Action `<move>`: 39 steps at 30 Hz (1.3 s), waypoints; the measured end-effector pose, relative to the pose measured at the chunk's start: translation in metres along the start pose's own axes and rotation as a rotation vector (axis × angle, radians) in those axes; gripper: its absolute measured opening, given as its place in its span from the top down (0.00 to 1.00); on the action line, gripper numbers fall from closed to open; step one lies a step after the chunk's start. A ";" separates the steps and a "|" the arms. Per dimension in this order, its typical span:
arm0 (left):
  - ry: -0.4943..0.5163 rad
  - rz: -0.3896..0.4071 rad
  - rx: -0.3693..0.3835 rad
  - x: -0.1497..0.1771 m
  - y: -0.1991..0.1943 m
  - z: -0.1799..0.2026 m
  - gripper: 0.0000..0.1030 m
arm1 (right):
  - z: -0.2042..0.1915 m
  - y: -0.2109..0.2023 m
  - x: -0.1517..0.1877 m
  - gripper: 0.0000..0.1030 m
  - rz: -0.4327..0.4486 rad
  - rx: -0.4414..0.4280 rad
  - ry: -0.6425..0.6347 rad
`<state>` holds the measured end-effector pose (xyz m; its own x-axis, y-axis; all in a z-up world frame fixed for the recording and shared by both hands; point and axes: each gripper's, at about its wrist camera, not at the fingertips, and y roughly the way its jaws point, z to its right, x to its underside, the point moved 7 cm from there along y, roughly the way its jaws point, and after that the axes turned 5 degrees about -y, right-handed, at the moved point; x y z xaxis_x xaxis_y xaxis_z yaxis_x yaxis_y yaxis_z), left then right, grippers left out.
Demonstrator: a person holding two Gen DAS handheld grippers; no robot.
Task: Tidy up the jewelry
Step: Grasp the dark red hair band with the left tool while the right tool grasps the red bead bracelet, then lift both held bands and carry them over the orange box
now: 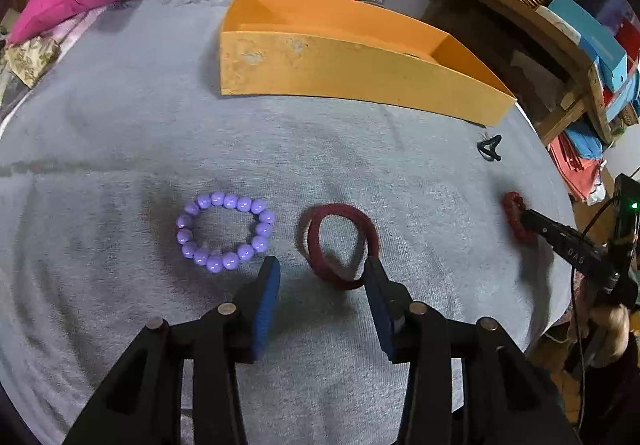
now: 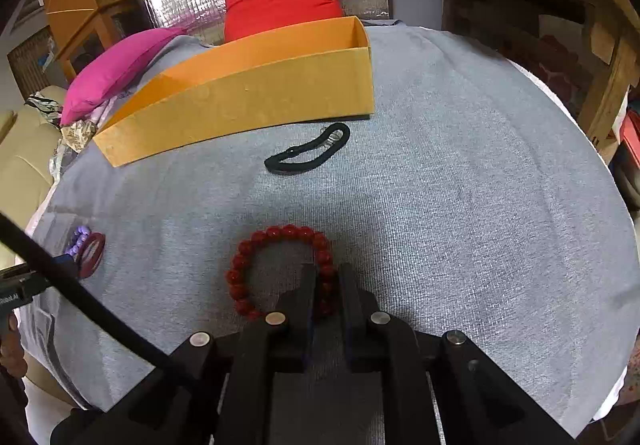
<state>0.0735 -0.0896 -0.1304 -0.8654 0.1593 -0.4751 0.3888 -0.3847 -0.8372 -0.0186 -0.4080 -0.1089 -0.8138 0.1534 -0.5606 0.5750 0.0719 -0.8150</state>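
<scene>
A: Status on the right gripper [image 2: 326, 277]?

B: Fingers drawn close, straddling the right side of the red bead bracelet [image 2: 280, 271]. One finger sits inside the loop, the other outside, beads between them. Looks like a pinch on that strand, though I can't confirm firm contact. The bracelet lies flat on the grey cloth [image 2: 460, 205], near the front edge.

A: Left?

B: The left gripper [image 1: 322, 269] is spread wide, holding nothing. The maroon band [image 1: 340, 245] lies just ahead of it, looped on itself, with the right finger tip over its near right rim. The purple bead bracelet [image 1: 225, 231] is just beyond the left finger, apart from it.

A: Where does the red one go?

B: My guess is the orange box [image 2: 248, 101] at the back of the cloth. It lies ahead and left of the right gripper, its long axis running left to right. The black hair tie [image 2: 308, 153] sits between bracelet and box, just before the box's front wall, so the carry needs to clear both.

A: View differences?

B: The right wrist view shows the straddle on the beads. The left wrist view shows only the bracelet's edge at the far right of the cloth. Neither view shows the box floor.
</scene>
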 end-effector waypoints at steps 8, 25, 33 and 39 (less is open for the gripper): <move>0.005 -0.024 -0.019 -0.010 0.018 0.004 0.78 | 0.006 0.002 0.002 0.88 0.007 -0.047 0.043; 0.100 0.007 -0.062 0.002 0.021 0.030 0.93 | -0.007 0.003 -0.001 0.89 -0.014 0.036 -0.046; 0.112 0.008 -0.065 0.003 0.023 0.030 0.86 | -0.029 0.007 -0.006 0.89 -0.026 0.078 -0.146; 0.136 0.017 -0.082 0.001 0.026 0.037 0.94 | -0.029 0.005 -0.007 0.90 -0.014 0.085 -0.152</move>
<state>0.0707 -0.1330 -0.1426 -0.8098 0.2770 -0.5171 0.4323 -0.3140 -0.8453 -0.0080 -0.3805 -0.1048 -0.8285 0.0020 -0.5599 0.5599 -0.0112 -0.8285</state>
